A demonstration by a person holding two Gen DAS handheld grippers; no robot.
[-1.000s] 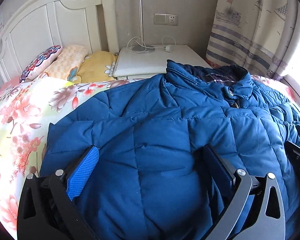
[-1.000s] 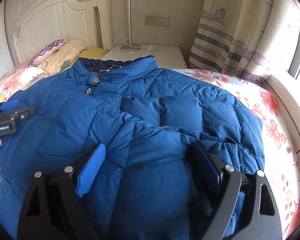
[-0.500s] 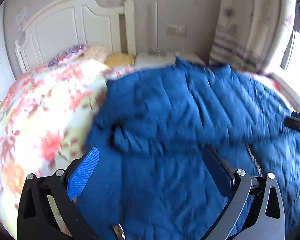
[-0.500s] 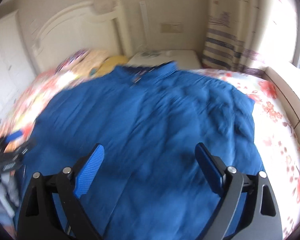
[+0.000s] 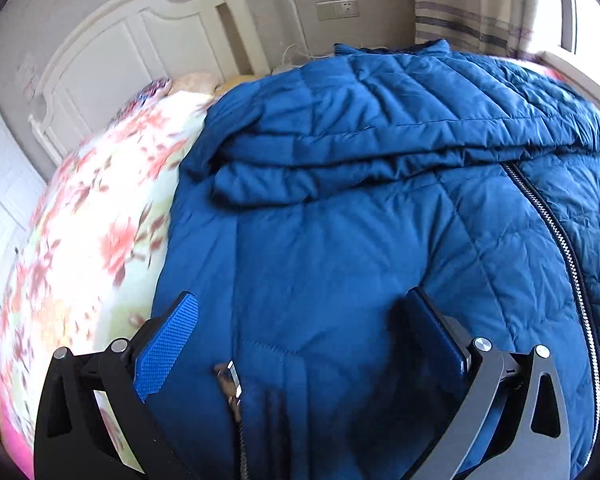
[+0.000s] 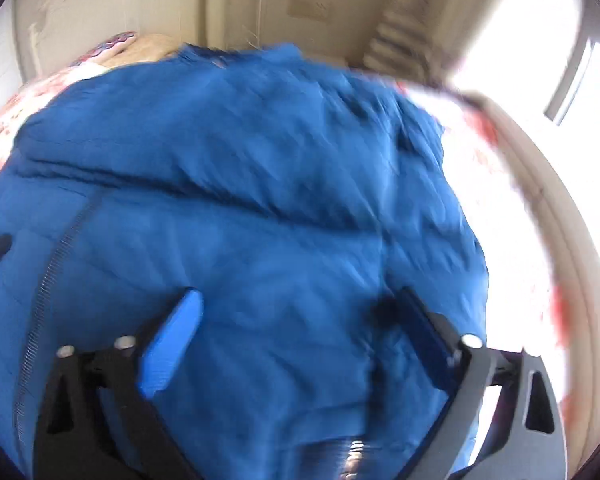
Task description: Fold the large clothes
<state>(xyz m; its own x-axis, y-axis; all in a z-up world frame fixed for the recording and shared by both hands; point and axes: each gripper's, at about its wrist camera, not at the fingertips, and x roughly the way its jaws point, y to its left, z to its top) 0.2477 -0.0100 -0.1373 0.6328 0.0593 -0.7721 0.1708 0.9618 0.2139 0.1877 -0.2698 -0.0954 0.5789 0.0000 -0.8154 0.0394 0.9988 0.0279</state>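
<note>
Your left gripper (image 5: 300, 328) hangs over the lower part of the blue quilted jacket (image 5: 380, 208), jaws spread wide with nothing pinched between them. The jacket lies across the floral bedspread (image 5: 84, 240), its zipper (image 5: 560, 248) running down toward you, a bunched fold crossing above. Your right gripper (image 6: 296, 320) is likewise wide open above the jacket, gripping nothing; its view is blurred.

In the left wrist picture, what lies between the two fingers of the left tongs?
Only the blue padded jacket lies there, with a zipper pull near the left tongs. The left wrist view shows it.
</note>
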